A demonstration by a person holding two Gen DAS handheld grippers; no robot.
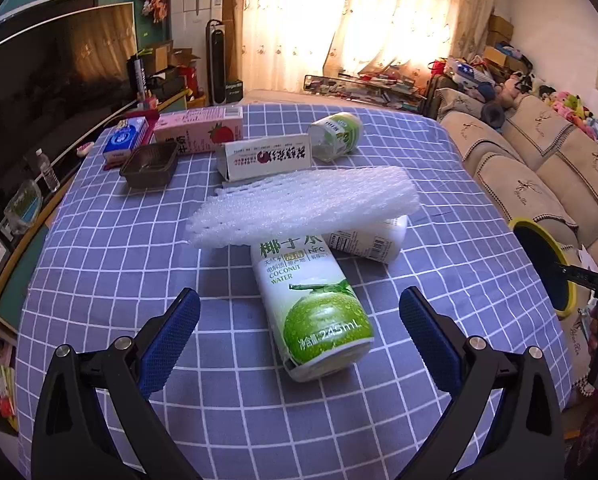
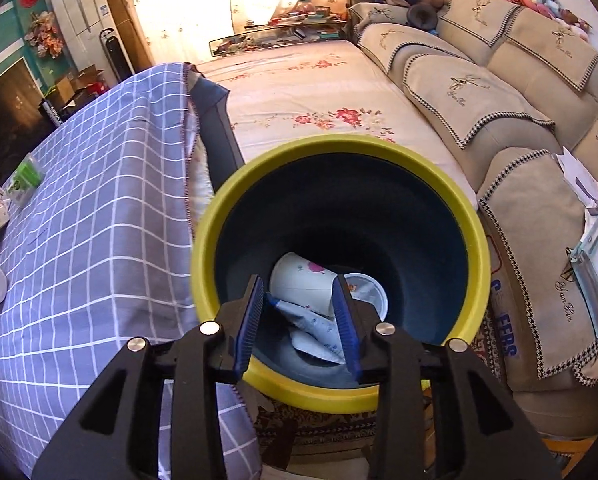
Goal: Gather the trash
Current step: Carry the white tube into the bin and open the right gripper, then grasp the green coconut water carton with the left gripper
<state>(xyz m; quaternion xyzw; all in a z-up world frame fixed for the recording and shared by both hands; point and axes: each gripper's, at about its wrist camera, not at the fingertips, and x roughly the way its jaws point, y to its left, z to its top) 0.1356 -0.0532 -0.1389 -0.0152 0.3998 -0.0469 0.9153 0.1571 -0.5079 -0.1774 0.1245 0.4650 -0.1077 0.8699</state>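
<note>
- The coconut water carton [image 1: 315, 312] lies on its side on the checked cloth [image 1: 111, 248], between the wide-apart jaws of the left gripper [image 1: 299, 320]. Go lower, then squeeze its middle.
- The white foam net [image 1: 299, 208] rests on its far end and may drag along.
- The right gripper [image 2: 299, 320] hangs over the yellow bin [image 2: 475, 232], jaws partly apart, holding nothing. A cup [image 2: 303, 284] lies inside.

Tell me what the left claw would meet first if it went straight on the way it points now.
Most likely the white and green coconut water carton lying on the blue checked tablecloth. It lies between the open fingers of the left claw, just ahead. Depth is unclear, so the cloth could come first.
</note>
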